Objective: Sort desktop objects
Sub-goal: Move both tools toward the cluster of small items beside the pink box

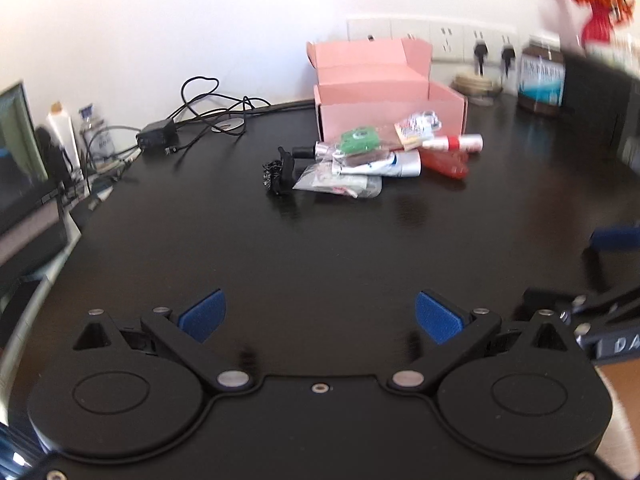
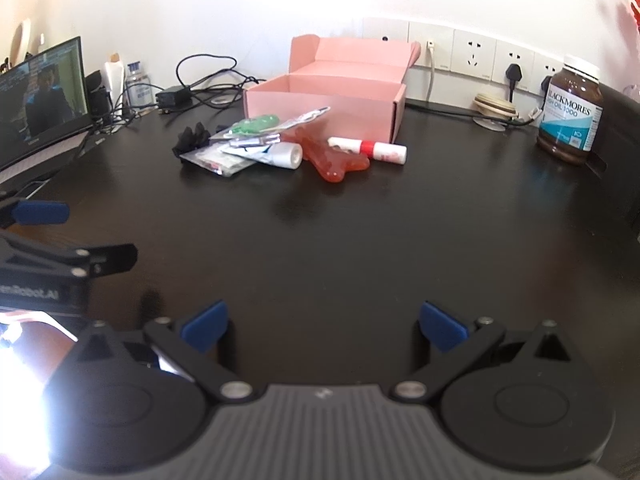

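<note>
A pile of small items lies on the black desk in front of an open pink cardboard box (image 1: 390, 114) (image 2: 324, 106). The pile holds a red scraper-shaped piece (image 2: 336, 162) (image 1: 446, 162), a white stick with a red band (image 2: 370, 148) (image 1: 456, 143), a white tube (image 2: 276, 154) (image 1: 384, 164), a green item in a clear bag (image 2: 256, 124) (image 1: 358, 140), a clear packet (image 1: 340, 184) (image 2: 214, 160) and a black hair clip (image 1: 278, 172) (image 2: 191, 138). My left gripper (image 1: 320, 316) and right gripper (image 2: 324, 326) are both open and empty, well short of the pile.
A brown supplement bottle (image 2: 570, 114) (image 1: 542, 80) stands at the right by wall sockets (image 2: 472, 56). A black adapter with cables (image 1: 158, 136) (image 2: 174, 96) lies back left beside a laptop (image 2: 42, 96). The other gripper shows at each view's edge: (image 1: 612, 240), (image 2: 40, 212).
</note>
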`<state>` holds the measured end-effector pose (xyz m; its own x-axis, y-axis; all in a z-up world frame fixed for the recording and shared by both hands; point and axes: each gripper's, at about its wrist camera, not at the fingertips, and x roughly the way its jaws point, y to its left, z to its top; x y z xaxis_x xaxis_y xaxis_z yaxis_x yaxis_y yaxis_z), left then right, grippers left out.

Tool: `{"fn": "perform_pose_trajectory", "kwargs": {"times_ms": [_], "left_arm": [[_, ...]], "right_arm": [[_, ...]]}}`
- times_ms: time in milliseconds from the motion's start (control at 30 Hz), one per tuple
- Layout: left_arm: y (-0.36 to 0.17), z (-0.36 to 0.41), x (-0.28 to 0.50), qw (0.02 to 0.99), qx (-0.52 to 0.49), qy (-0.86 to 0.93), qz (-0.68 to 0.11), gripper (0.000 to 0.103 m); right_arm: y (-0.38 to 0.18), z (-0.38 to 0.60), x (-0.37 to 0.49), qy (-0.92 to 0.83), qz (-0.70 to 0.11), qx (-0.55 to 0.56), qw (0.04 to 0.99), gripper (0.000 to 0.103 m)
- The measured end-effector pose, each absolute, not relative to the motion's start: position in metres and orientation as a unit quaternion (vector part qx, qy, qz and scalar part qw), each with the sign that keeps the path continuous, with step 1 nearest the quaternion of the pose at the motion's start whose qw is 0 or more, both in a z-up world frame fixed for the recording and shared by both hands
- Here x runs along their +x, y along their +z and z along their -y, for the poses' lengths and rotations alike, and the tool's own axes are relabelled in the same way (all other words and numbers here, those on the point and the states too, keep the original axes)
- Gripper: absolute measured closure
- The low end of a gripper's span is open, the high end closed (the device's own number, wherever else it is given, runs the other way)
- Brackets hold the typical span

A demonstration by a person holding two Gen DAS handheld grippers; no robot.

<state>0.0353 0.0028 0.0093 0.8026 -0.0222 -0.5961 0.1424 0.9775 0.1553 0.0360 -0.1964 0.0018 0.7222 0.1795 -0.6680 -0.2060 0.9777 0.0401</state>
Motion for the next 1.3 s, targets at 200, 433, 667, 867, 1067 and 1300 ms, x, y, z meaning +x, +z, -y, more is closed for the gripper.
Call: {"fn": "perform_pose_trajectory", "kwargs": {"times_ms": [200,433,667,867,1067,1300], "left_arm": [[0.012,-0.002,0.033,0.945,0.079,-0.041,-0.315,0.000],[0.021,0.009,0.026,0.954,0.053,0.015,-0.294,0.000],[0.029,0.016,0.017,0.958,0.037,0.068,-0.277,0.000],[0.034,0.016,0.015,0.958,0.040,0.078,-0.272,0.000],[0.038,0.012,0.018,0.954,0.059,0.049,-0.291,0.000],[0.033,0.010,0.017,0.951,0.128,-0.026,-0.281,0.000]], "right_arm": [[0.002,0.193,0.039,0.101,-0.359,-0.017,0.928,0.001],[0.003,0.197,0.047,0.133,-0.360,-0.029,0.923,0.001],[0.003,0.201,0.052,0.165,-0.364,-0.042,0.916,0.001],[0.006,0.210,0.061,0.183,-0.380,-0.053,0.905,0.001],[0.003,0.216,0.055,0.174,-0.375,-0.048,0.910,0.001],[0.001,0.214,0.050,0.141,-0.364,-0.034,0.920,0.001]]}}
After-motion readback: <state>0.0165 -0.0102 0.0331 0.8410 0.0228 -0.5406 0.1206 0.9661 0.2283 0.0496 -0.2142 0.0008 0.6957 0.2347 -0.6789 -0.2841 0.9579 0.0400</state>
